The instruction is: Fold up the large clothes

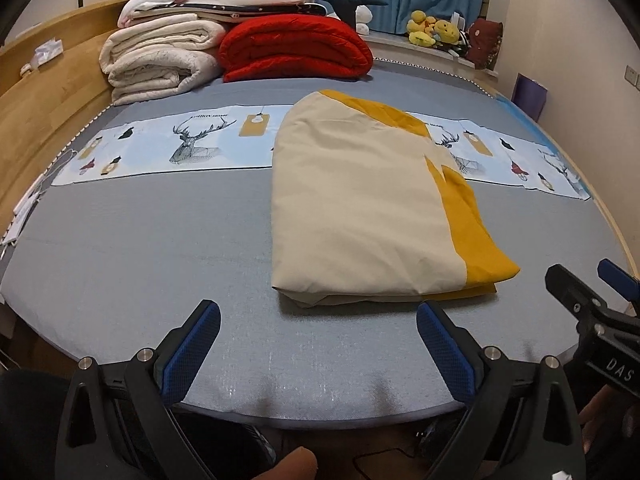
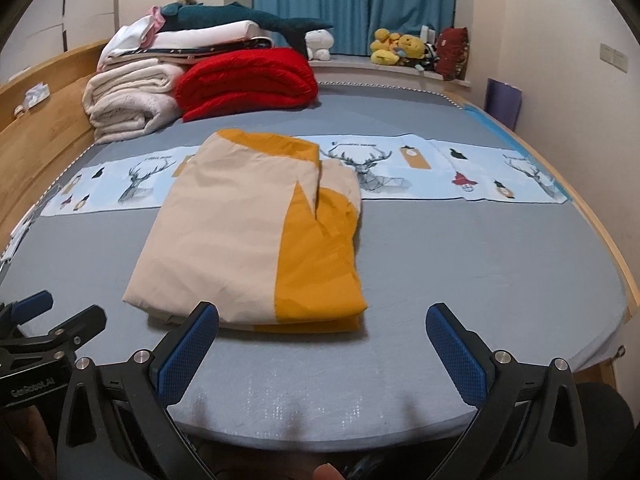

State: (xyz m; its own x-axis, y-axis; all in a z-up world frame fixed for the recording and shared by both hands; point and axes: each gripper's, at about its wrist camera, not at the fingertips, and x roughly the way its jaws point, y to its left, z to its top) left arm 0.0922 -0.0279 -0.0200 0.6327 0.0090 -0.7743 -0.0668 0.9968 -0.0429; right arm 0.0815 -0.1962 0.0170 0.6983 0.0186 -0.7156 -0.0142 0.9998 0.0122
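A folded cream and mustard-yellow garment (image 1: 360, 212) lies flat on the grey bed (image 1: 140, 248), folded into a tidy rectangle; it also shows in the right wrist view (image 2: 248, 236). My left gripper (image 1: 318, 344) is open and empty, held over the bed's near edge just in front of the garment. My right gripper (image 2: 322, 348) is open and empty, also at the near edge just in front of the garment. Neither touches the cloth. The right gripper shows at the right edge of the left wrist view (image 1: 592, 292), and the left gripper at the left edge of the right wrist view (image 2: 48, 320).
A printed strip with deer (image 1: 180, 144) runs across the bed under the garment. Folded cream blankets (image 1: 160, 60), a red quilt (image 1: 296, 48) and stacked linens sit at the far left by the wooden headboard (image 1: 40, 92). Plush toys (image 1: 432, 28) sit on the window sill.
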